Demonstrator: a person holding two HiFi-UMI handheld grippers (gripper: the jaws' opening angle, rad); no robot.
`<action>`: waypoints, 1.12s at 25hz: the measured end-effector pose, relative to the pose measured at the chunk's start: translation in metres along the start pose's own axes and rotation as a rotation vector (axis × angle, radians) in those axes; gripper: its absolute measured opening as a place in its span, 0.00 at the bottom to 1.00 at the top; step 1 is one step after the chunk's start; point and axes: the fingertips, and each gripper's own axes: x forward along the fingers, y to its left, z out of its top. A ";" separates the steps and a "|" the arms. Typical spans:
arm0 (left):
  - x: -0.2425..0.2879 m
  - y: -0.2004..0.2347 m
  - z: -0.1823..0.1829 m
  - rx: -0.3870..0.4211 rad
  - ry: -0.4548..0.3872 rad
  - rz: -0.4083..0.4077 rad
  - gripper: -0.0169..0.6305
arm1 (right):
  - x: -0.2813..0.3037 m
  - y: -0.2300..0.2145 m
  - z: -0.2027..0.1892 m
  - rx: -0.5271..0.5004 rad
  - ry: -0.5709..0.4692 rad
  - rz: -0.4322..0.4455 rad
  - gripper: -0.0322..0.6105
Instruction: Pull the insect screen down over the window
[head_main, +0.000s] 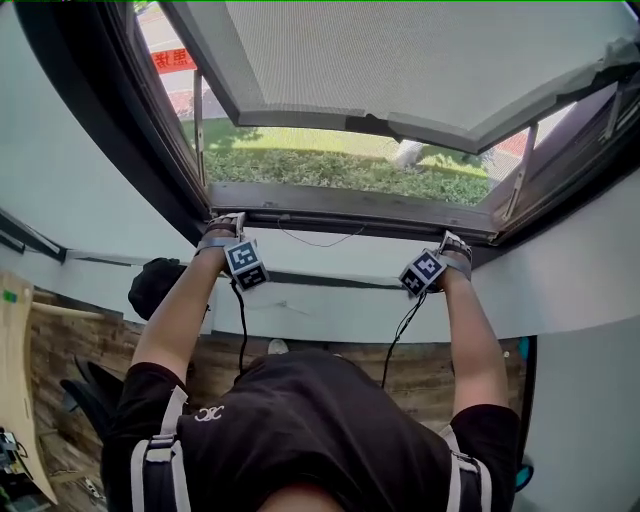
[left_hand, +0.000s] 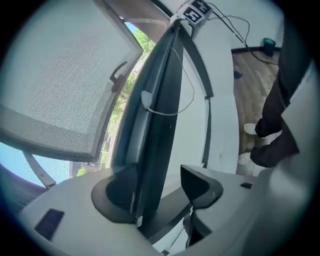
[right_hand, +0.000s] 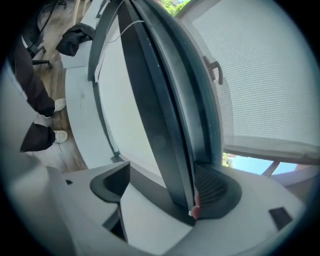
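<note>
Left gripper (head_main: 225, 222) (left_hand: 155, 195): jaws spread wide. The pull bar (head_main: 350, 205) (left_hand: 160, 125) stands between them, and the inner pad is clear of it, so no pinch.
Right gripper (head_main: 455, 245) (right_hand: 165, 192): also spread. The bar (right_hand: 160, 115) lies close against the outer pad, the inner pad well off it.
Pull bar: down at the bottom edge of the window opening, long axis running left to right, one gripper towards each end.
Cord (head_main: 320, 241) (left_hand: 187, 95): a thin loop hanging from the bar, between the two grippers.
Around: a grey mesh panel (head_main: 400, 60) tilts outward above, with grass (head_main: 340, 165) beyond. There's a white wall (head_main: 330, 270) below and a black bag (head_main: 155, 285) at left.
Gripper views only: a handle (left_hand: 118, 72) (right_hand: 216, 71) on the mesh panel, and shoes (right_hand: 57, 135) on the wooden floor.
Head view only: both forearms raised to the bar.
</note>
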 end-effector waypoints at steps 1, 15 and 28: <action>0.001 -0.001 -0.004 0.004 0.004 -0.008 0.47 | 0.002 0.002 0.001 -0.001 -0.006 0.001 0.69; -0.039 0.027 0.002 -0.411 -0.140 0.077 0.21 | -0.074 -0.026 0.029 0.561 -0.413 -0.039 0.30; -0.166 0.108 0.075 -1.089 -0.667 0.112 0.05 | -0.249 -0.110 0.103 1.216 -1.074 0.084 0.05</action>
